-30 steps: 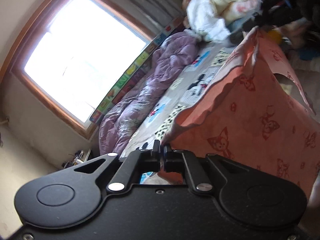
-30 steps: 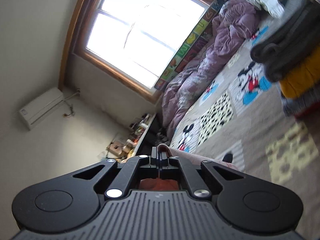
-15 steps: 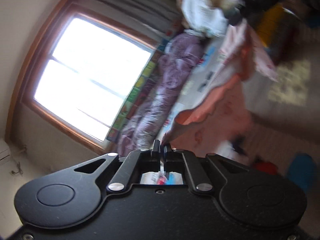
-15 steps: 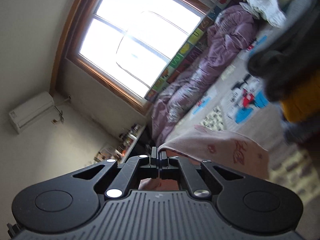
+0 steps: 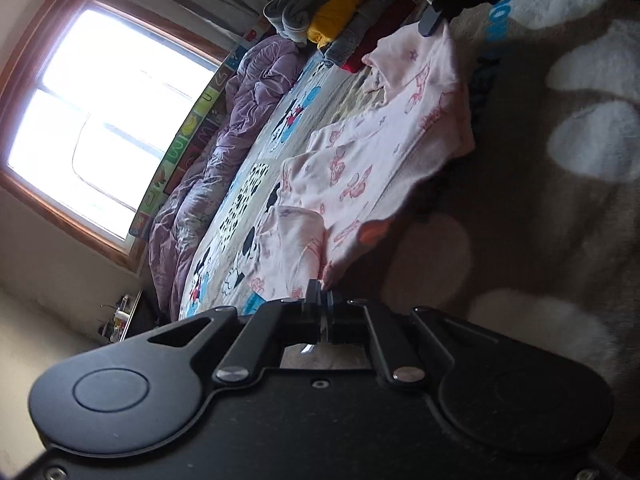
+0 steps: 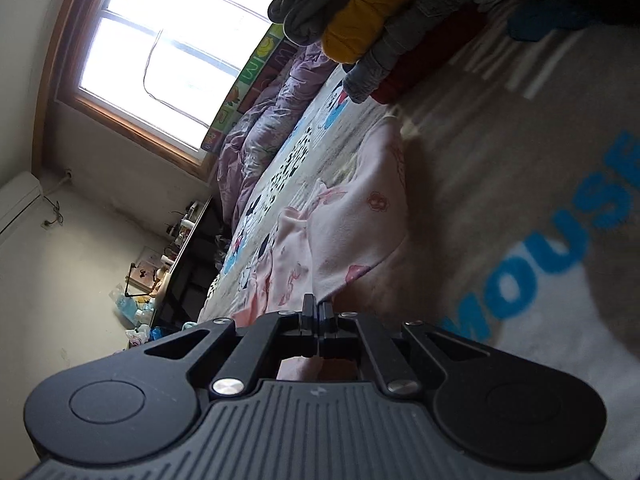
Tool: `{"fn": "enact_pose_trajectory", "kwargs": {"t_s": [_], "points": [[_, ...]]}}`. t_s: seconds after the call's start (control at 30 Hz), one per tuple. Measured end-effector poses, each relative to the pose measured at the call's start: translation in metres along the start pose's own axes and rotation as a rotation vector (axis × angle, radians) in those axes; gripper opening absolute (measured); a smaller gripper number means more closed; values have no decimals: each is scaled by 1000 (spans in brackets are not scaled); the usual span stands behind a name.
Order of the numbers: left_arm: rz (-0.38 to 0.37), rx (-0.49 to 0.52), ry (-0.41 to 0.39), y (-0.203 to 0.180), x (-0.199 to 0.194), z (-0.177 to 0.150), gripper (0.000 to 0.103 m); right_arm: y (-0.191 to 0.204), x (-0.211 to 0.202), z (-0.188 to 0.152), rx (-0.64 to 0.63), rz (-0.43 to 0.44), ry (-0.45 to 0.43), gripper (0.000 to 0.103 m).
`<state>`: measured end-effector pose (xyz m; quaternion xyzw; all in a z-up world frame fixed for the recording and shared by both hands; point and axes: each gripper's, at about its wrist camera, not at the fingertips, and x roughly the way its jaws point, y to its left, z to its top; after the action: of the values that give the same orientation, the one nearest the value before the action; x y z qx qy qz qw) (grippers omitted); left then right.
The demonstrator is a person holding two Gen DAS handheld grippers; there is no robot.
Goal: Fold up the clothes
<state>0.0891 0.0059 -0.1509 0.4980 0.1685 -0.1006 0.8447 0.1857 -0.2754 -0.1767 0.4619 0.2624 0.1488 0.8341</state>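
Pink garment (image 5: 372, 168), previously held aloft, now lies spread on the bed (image 5: 520, 208); left gripper (image 5: 323, 300) and right gripper (image 6: 317, 312) each clamp an edge

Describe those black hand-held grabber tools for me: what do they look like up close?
Both are matte black. The left gripper has a smooth flat body; the right gripper has a grey ribbed top with a tiny lightning mark. Each has two rounded lobes with embossed circles, angled linkage bars with silver pivot pins, and two narrow flat fingers. No cables, hands or sleeves show.
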Motion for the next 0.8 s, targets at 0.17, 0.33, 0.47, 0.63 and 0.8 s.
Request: {"fn": "enact_pose_trajectory", "kwargs": {"t_s": [0.17, 0.33, 0.47, 0.63, 0.8], "points": [[-3, 11, 27, -17, -12, -4, 1, 3, -21, -13, -28, -15, 5, 3], [-49, 31, 75, -41, -12, -11, 2, 0, -31, -33, -126, -113, 49, 3], [-105, -42, 110, -36, -18, -17, 2, -11, -39, -43, -134, -107, 98, 7], [-173, -293, 134, 7, -21, -28, 54, -23, -56, -16, -51, -55, 42, 26], [-210, -685, 126, 64, 1, -44, 57, -39, -47, 13, 48, -13, -5, 32]]}}
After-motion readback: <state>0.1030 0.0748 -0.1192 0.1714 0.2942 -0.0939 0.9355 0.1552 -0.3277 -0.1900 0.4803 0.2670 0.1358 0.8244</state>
